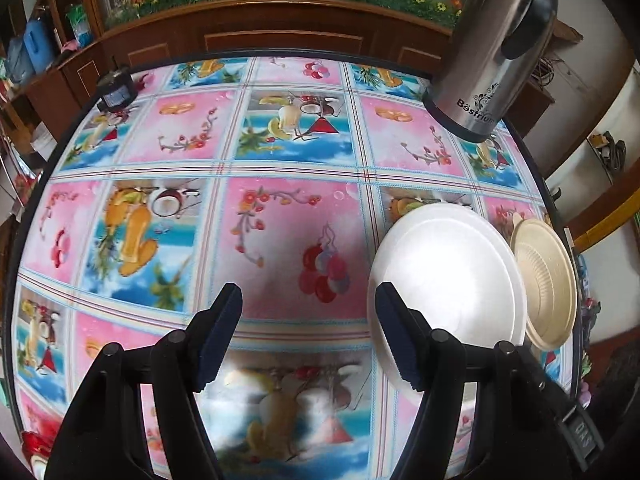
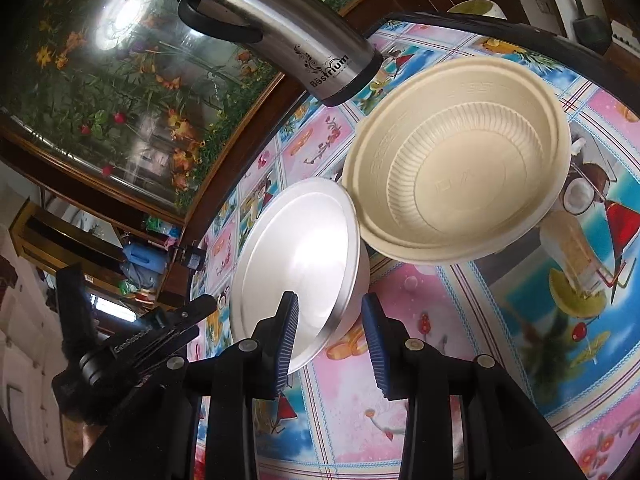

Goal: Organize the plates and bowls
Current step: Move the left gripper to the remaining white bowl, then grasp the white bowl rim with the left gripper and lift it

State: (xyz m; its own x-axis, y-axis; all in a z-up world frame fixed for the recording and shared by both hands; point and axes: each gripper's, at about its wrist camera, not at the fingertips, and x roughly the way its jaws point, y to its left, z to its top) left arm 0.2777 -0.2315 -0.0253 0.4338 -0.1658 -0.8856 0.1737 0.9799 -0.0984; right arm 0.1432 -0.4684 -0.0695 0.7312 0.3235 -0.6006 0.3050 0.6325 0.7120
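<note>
From the left wrist, the left claw [image 1: 308,336] hangs over the patterned counter [image 1: 280,168] with its jaws well apart and nothing between them, just bare cloth. The white plate [image 1: 452,276] lies off to that claw's right, its near rim tucked just behind the right-hand finger, and the cream bowl [image 1: 548,284] sits beyond it again, out by the counter's edge, rim touching or overlapping the plate's, hard to say which through this lens. A steel flask [image 1: 492,52] stands further back. Now the right wrist: the right claw [image 2: 330,340] has its jaws partly apart and empty, and here's the key bit: the plate [image 2: 296,264] lies straight ahead and a shade left, its near rim just past the left fingertip, while the bowl [image 2: 460,172] sits ahead and to the right, further off. The left claw [image 2: 132,340] shows at far left. I'd judge the right claw is nearer both dishes.
</note>
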